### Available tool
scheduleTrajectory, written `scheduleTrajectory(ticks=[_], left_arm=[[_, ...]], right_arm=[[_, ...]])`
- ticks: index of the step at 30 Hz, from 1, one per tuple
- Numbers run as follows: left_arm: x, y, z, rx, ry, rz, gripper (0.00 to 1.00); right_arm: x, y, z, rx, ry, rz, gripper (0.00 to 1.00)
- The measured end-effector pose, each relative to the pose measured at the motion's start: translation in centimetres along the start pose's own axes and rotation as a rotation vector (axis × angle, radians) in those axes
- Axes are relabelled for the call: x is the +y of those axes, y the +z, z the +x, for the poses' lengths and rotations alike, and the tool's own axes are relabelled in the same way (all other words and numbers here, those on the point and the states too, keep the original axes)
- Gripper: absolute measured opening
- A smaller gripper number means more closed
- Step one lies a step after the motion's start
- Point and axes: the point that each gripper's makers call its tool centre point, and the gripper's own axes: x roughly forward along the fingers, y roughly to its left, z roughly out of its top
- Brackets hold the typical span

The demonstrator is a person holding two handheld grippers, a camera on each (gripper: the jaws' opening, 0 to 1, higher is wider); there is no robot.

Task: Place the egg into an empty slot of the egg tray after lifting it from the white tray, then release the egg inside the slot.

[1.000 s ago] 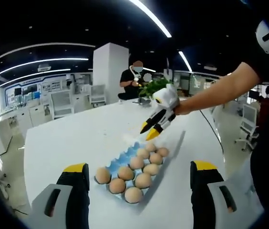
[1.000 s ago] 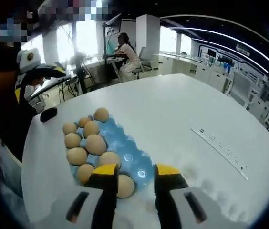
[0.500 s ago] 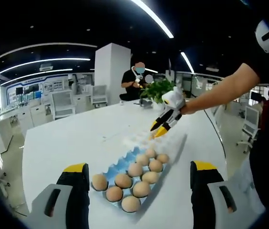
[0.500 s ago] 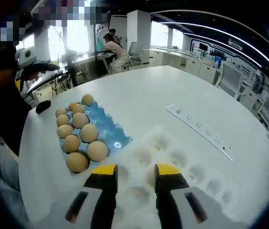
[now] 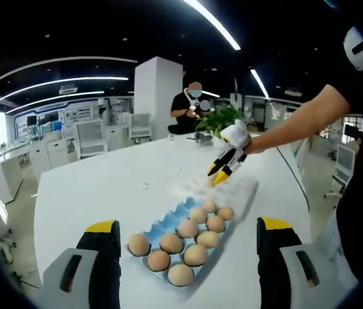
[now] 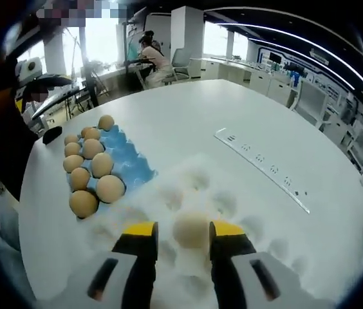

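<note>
While the blue egg tray [image 6: 125,161] holds eggs, right tongs [image 6: 183,233] straddle an egg [image 6: 191,230] in the white tray [image 6: 233,212].

White pillar [image 5: 159,96], ceiling light strips [image 5: 214,24], desks and office chairs [image 5: 93,136].

We see matt tan shells on the eggs [image 6: 93,172], a blue moulded egg tray [image 6: 127,159], a white dimpled tray [image 6: 233,212] and a smooth white table [image 6: 188,122].

White tray [image 6: 233,193] washed-out vs table, slots faint; egg [image 6: 191,230] base behind right gripper [image 6: 183,235].
</note>
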Motion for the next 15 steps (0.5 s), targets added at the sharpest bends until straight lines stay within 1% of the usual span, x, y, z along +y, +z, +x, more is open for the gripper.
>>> scheduleTrajectory(ticks=[4, 12, 15], left_arm=[[0.2, -0.1, 0.0, 0.005, 0.009, -0.003, 0.9], [0.2, 0.0, 0.4, 0.006, 0.02, -0.008, 0.9], [0.2, 0.2, 0.5, 0.005, 0.026, -0.01, 0.9]], right_arm=[[-0.5, -0.2, 0.4, 0.013, 0.007, -0.005, 0.32], [-0.6, -1.6, 1.2, 0.084, 0.032, -0.064, 0.3], [-0.6, -1.5, 1.1, 0.072, 0.038, -0.058, 0.29]])
